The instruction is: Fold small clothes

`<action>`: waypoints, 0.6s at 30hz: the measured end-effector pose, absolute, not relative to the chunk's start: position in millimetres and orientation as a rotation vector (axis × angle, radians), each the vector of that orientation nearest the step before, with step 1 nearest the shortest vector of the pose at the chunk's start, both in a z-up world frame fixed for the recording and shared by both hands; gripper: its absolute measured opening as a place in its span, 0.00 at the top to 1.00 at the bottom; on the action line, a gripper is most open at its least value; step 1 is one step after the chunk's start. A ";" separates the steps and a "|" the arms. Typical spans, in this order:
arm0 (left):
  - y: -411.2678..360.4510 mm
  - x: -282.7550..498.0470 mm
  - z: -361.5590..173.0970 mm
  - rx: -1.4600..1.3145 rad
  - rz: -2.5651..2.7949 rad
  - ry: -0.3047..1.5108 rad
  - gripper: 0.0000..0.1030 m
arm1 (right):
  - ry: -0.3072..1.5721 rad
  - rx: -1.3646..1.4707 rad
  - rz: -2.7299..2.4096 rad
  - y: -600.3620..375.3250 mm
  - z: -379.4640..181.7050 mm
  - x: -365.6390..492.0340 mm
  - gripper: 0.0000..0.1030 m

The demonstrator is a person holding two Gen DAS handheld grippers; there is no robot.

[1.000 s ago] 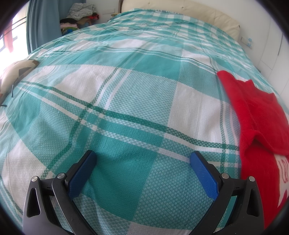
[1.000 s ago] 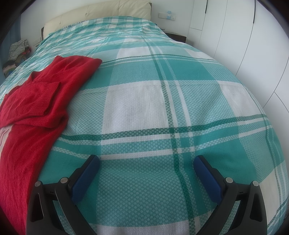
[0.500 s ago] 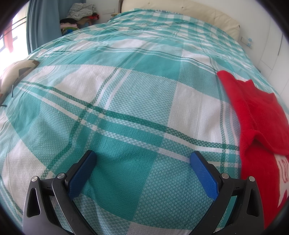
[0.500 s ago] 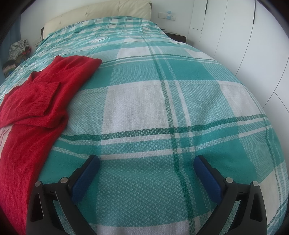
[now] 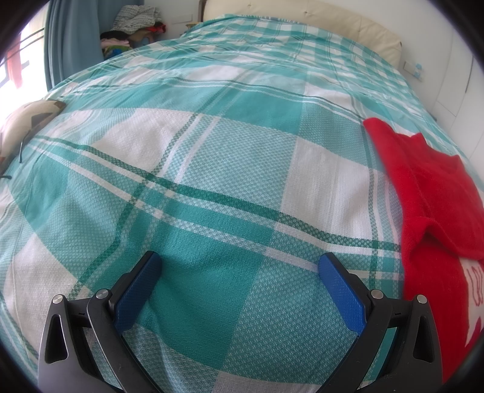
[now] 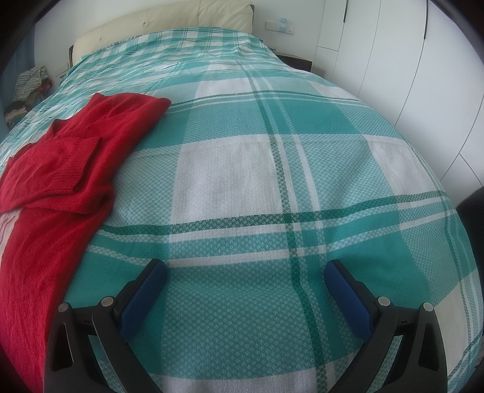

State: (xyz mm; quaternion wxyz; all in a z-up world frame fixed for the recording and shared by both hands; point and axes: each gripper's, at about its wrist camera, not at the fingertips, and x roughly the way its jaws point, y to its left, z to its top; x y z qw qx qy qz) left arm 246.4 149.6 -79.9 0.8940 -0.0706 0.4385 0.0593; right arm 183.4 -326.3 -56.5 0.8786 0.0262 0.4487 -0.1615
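Observation:
A small red knitted sweater [image 5: 435,211] lies on the teal and white checked bed cover, at the right edge of the left wrist view. It also shows at the left of the right wrist view [image 6: 60,181], with a sleeve folded across the body. My left gripper [image 5: 240,266] is open and empty over bare bed cover, left of the sweater. My right gripper [image 6: 245,272] is open and empty over bare cover, right of the sweater. Neither gripper touches the garment.
The bed cover [image 5: 211,151] fills both views. A cream headboard [image 6: 169,18] stands at the far end. A pile of clothes [image 5: 133,27] sits in the far left corner beside a blue curtain. A cushion [image 5: 24,127] lies at the bed's left edge. White wardrobe doors [image 6: 408,60] stand on the right.

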 end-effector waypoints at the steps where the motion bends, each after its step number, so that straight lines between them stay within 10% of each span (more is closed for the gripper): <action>1: 149.2 246.3 -80.0 -0.146 0.123 0.909 0.00 | 0.936 0.055 -0.337 -326.3 -56.5 183.4 0.00; 18: 151.2 248.9 -80.2 -0.135 0.127 0.913 0.00 | 0.936 0.054 -0.337 -326.2 -56.3 183.6 0.00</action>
